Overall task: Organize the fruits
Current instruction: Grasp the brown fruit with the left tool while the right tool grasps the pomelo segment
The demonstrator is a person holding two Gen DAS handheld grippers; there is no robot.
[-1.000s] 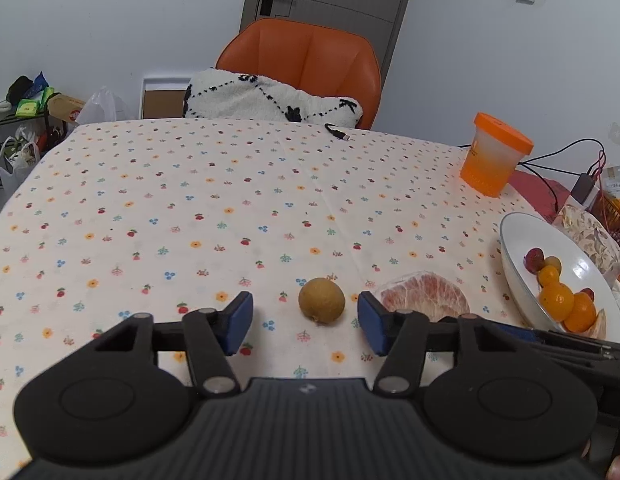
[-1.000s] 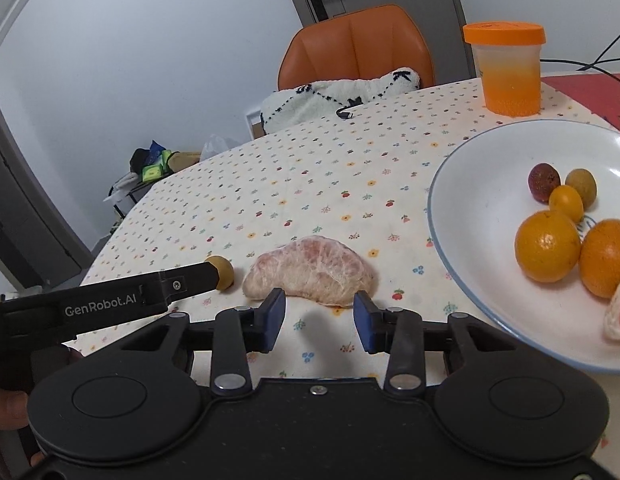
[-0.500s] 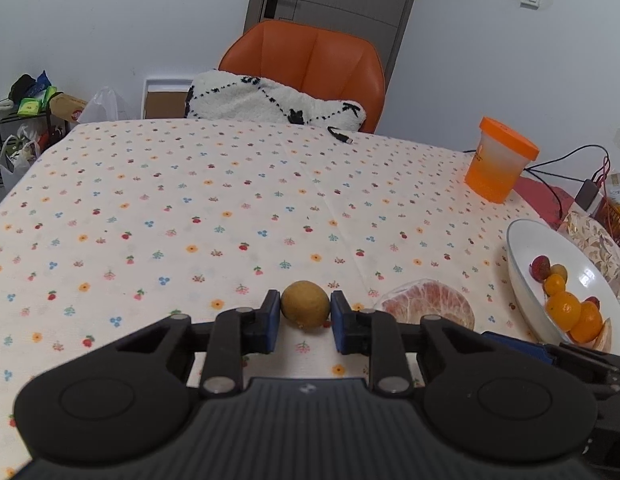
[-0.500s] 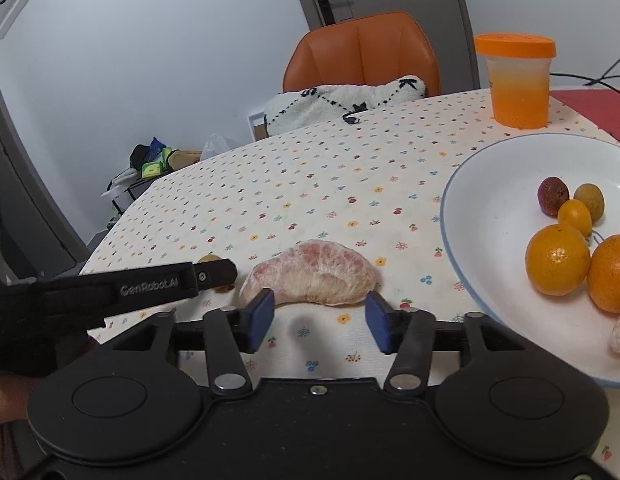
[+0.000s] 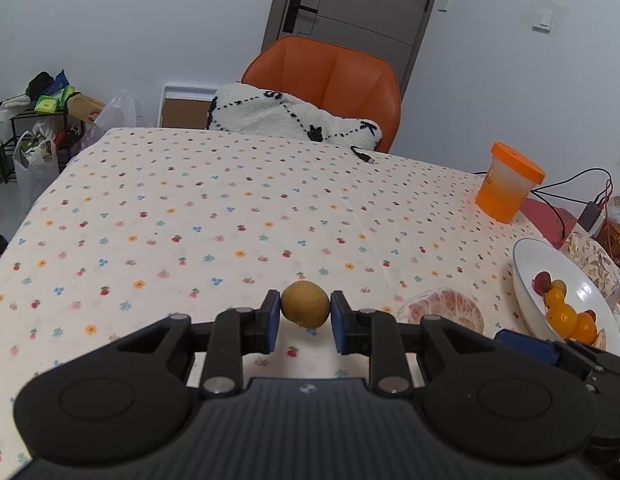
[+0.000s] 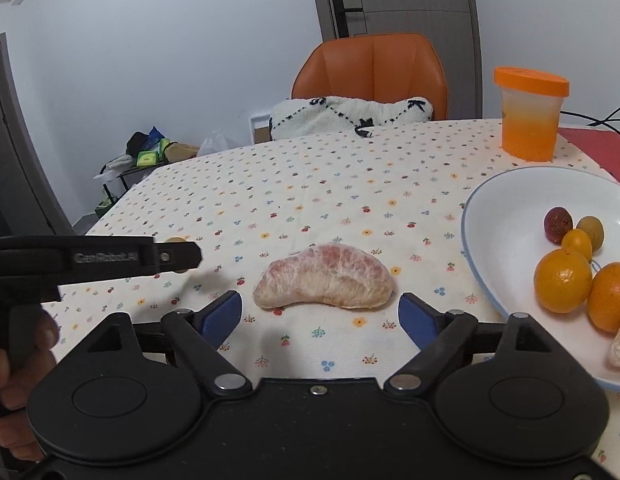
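My left gripper (image 5: 305,318) is shut on a small round yellow-brown fruit (image 5: 305,309), held just above the flowered tablecloth. In the right wrist view that gripper's finger (image 6: 109,258) hides most of the fruit. My right gripper (image 6: 321,318) is open wide and empty, just in front of a peeled pink pomelo segment (image 6: 324,278), which also shows in the left wrist view (image 5: 446,312). A white bowl (image 6: 506,248) at the right holds oranges (image 6: 562,281) and small fruits.
An orange-lidded cup (image 6: 530,114) stands at the back right. An orange chair (image 5: 330,76) with a white cushion (image 5: 293,118) is behind the table. Cables (image 5: 570,192) and a red mat lie at the far right.
My left gripper closed on the yellow-brown fruit and lifted it slightly. My right gripper opened wider in front of the pomelo segment.
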